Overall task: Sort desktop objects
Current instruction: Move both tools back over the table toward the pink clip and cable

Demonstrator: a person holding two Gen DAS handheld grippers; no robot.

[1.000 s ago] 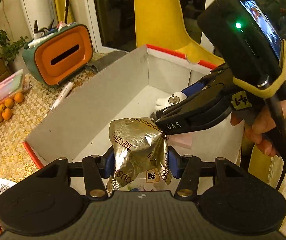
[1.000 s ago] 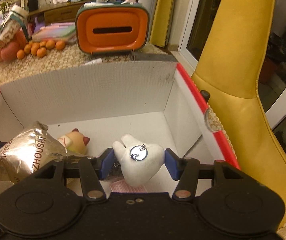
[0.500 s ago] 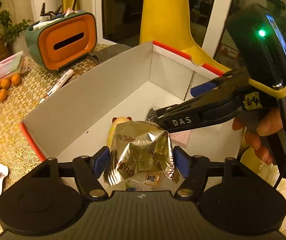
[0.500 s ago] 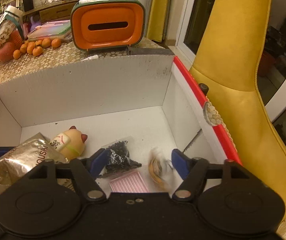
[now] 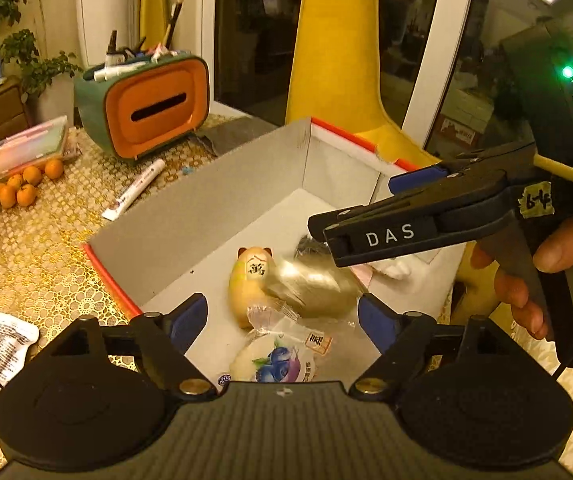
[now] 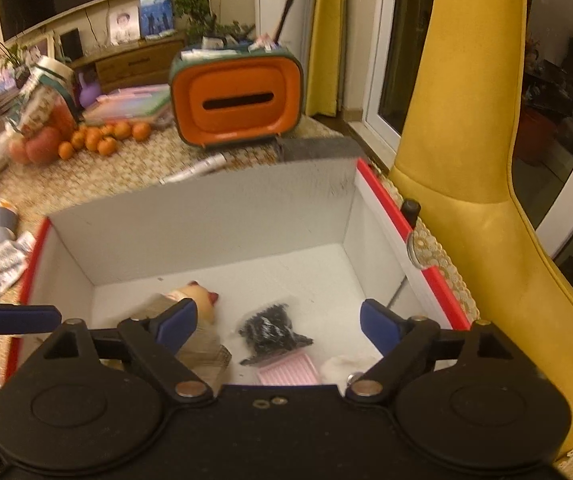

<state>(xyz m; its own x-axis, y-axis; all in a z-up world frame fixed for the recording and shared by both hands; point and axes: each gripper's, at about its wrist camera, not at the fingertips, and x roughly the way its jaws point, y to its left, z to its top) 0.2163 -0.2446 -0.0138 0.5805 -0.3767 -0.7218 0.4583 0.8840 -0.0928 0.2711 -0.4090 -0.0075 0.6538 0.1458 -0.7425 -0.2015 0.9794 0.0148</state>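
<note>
Grey cardboard, red-edged: the box (image 6: 206,216) is the landmark and the largest task item, sitting on the lace-covered desk (image 5: 26,248) with a yellow chair (image 6: 470,160) just beyond its right wall. Behind the box's far wall stands the orange tissue holder (image 5: 154,106), not part of the sorted lot as far as I can judge. Both tools hover over the box's near edge. Left tool (image 5: 282,320): jaws opening, nothing pressed between the pads; the silver foil packet (image 5: 312,286) shows blurred below the gap, inside the box, apparently just let go. Right tool (image 6: 278,326): jaws opening too, empty; under it on the box floor lies the white plush (image 6: 344,366) with its metal tag. Also inside the box: peach-coloured figurine (image 5: 248,284), blueberry snack pack (image 5: 274,362) against the near wall, black-bead bag (image 6: 268,328), pink card (image 6: 288,372). Outside the box to its left, on the desk: white tube (image 5: 134,190) near the far-left corner, crumpled wrapper (image 5: 2,350) near the near-left corner, small oranges (image 5: 14,192) farther off. Judgement: sorting well advanced, six items boxed; tube and wrapper look like the remaining candidates, fruit probably stays.
</note>
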